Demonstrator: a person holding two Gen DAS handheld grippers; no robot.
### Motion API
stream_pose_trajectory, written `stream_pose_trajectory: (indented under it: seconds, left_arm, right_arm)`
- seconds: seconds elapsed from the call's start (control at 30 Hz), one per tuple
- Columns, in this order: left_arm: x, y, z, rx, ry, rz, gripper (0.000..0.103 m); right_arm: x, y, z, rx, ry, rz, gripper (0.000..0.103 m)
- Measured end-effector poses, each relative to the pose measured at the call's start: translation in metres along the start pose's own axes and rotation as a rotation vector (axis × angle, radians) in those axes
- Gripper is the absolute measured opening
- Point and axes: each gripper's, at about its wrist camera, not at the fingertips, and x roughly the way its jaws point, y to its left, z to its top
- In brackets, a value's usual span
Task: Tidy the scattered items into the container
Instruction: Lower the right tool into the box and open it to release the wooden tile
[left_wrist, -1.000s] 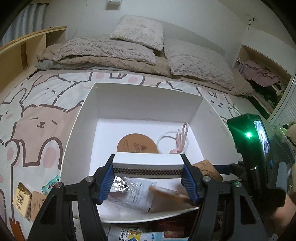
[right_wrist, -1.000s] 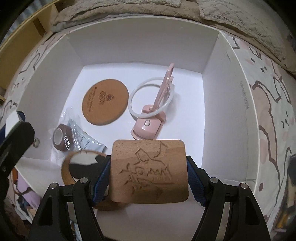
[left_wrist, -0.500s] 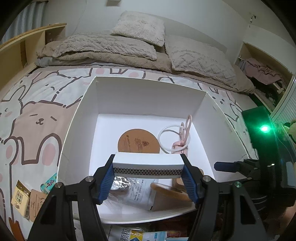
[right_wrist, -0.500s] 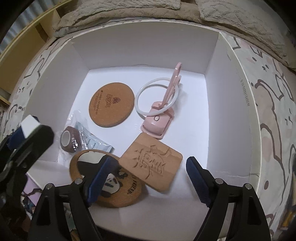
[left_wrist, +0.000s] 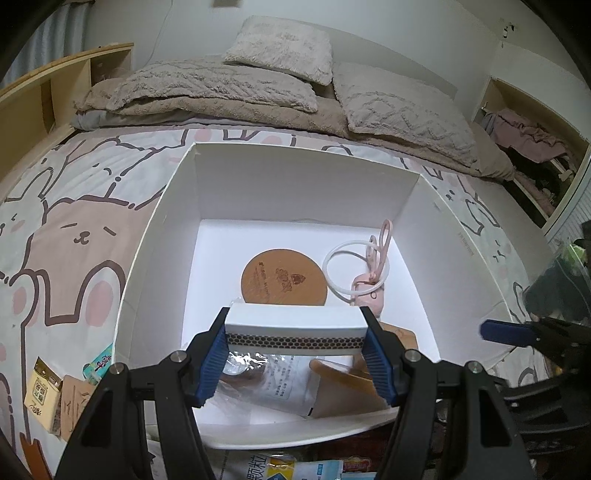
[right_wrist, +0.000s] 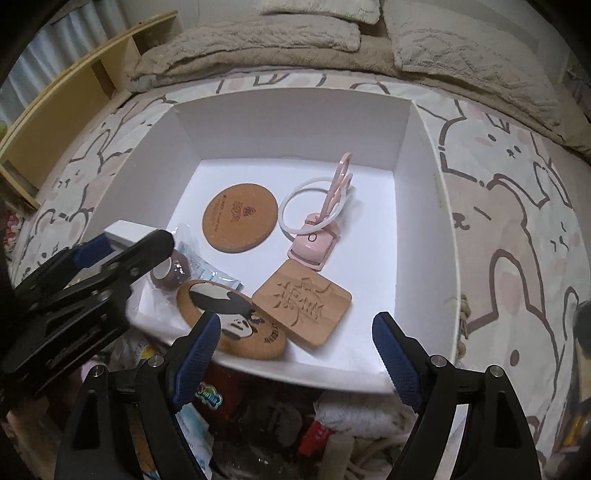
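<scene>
A white cardboard box (left_wrist: 295, 184) sits open on the bed. My left gripper (left_wrist: 297, 349) is shut on a white flat box with a honeycomb band (left_wrist: 295, 328) and holds it above the container's near left part. My right gripper (right_wrist: 295, 358) is open and empty above the container's near rim (right_wrist: 314, 376). The square carved wooden coaster (right_wrist: 303, 308) lies on the container floor, leaning on a round panda coaster (right_wrist: 232, 317). Also inside are a round cork coaster (right_wrist: 240, 218), a pink clip light with a white ring (right_wrist: 317, 225), a tape roll (right_wrist: 170, 273) and a plastic packet (left_wrist: 277, 380).
Small packets (left_wrist: 48, 391) lie on the bunny-print sheet (left_wrist: 74, 221) left of the container. More packets and clutter (right_wrist: 266, 413) lie in front of its near wall. Pillows and a blanket (left_wrist: 280, 88) are at the far end. A wooden shelf (left_wrist: 44, 88) stands left.
My right gripper opened and let go of the square wooden coaster, which now lies in the container, then drew back toward the near rim. My left gripper moved slightly forward with the white box.
</scene>
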Motion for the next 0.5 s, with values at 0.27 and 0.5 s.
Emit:
stream_pose_trajectory:
  seconds: [0.27,0.5]
  left_arm:
    - [0.008,0.000,-0.004,0.012,0.035,0.011,0.066]
    - [0.011,0.001,-0.009,0.028,0.074,0.040,0.066]
  right_arm:
    - [-0.008,-0.004,-0.008,0.030,-0.012,0.040,0.086]
    - [-0.006,0.006,-0.015,-0.030,-0.035,-0.016,0.098]
